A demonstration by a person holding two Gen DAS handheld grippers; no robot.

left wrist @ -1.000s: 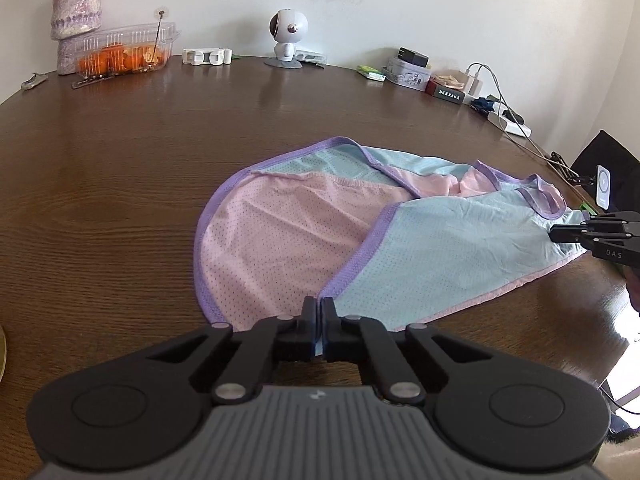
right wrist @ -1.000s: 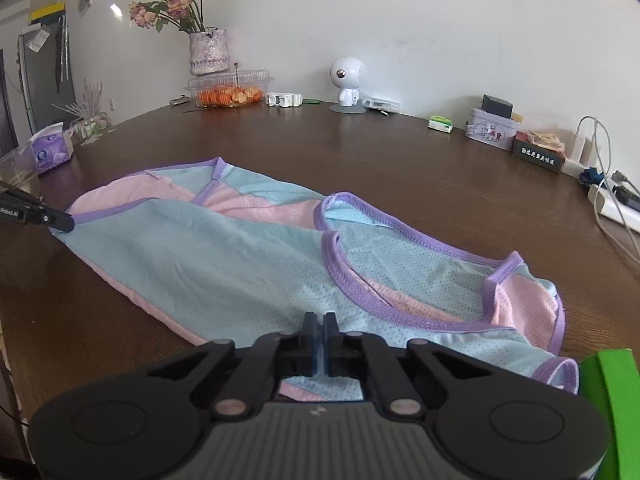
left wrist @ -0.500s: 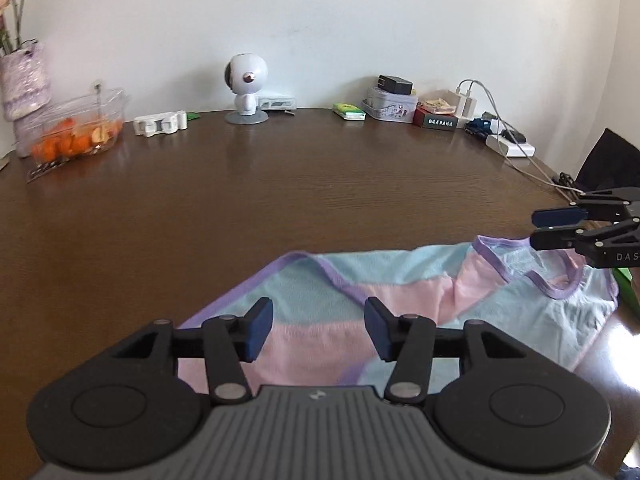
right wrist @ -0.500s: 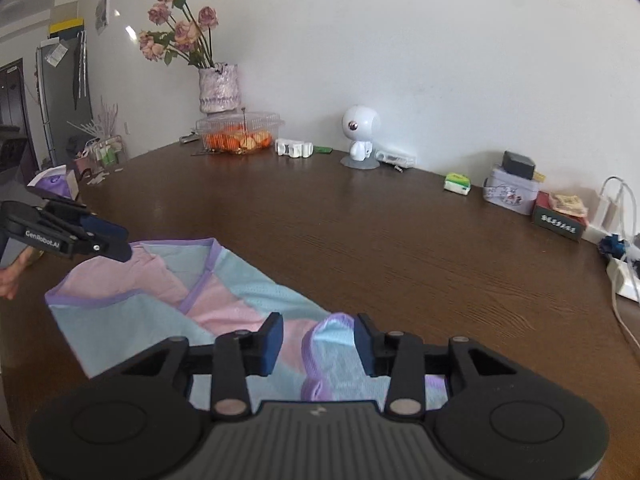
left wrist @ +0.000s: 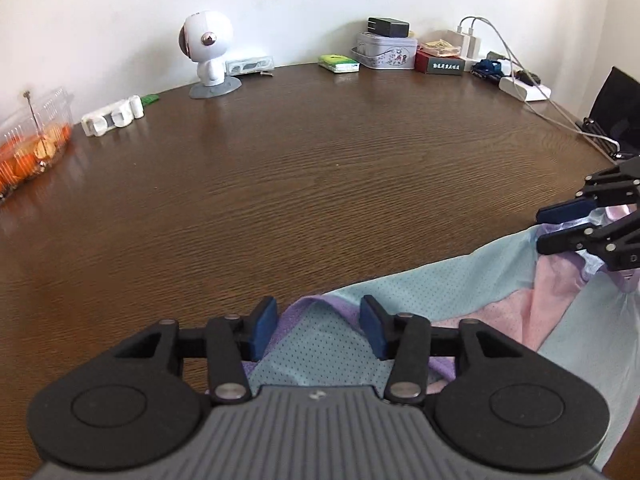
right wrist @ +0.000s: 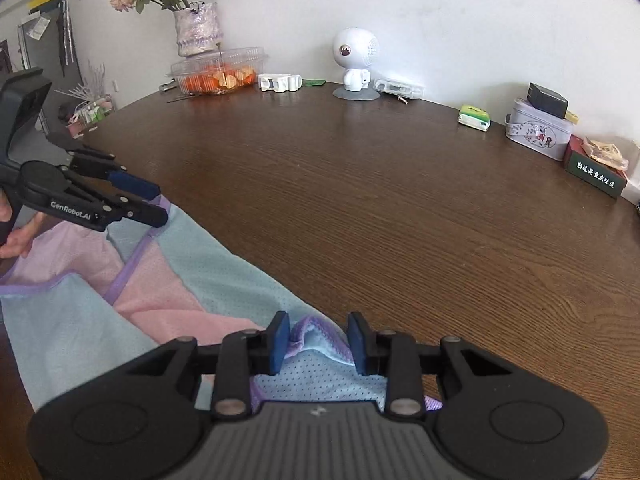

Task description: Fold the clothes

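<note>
Left gripper (left wrist: 318, 330): fingers spread wide, blue pads apart, nothing pinched. A raised purple-trimmed fold of the garment (left wrist: 420, 312) sits in the gap between the pads; whether either pad touches the cloth, cannot tell. Seen from the right wrist, the same tool hovers at the garment's far left corner, jaws parted, person's hand (right wrist: 16, 236) gripping behind it.

Right gripper (right wrist: 318, 338): likewise spread, pads apart, holding nothing. A bunched purple-edged hump of cloth stands up between the pads. From the left wrist it shows at the far right edge over the garment's other end, jaws parted.

Garment: mesh, pale blue and pink panels with purple binding. It lies on the near part of the table (right wrist: 400, 200), stretching between the two tools, folded over on itself with pink showing under blue.

Ahead of both tools: broad stretch of dark brown wood. Along the far rim by the wall: white robot figurine (right wrist: 354, 64), fruit container (right wrist: 218, 72) with orange pieces, flower vase (right wrist: 196, 32), small white clip-like item (right wrist: 279, 82), green packet (right wrist: 474, 117), tin box (right wrist: 538, 130), power strip (left wrist: 524, 89) with cables.
</note>
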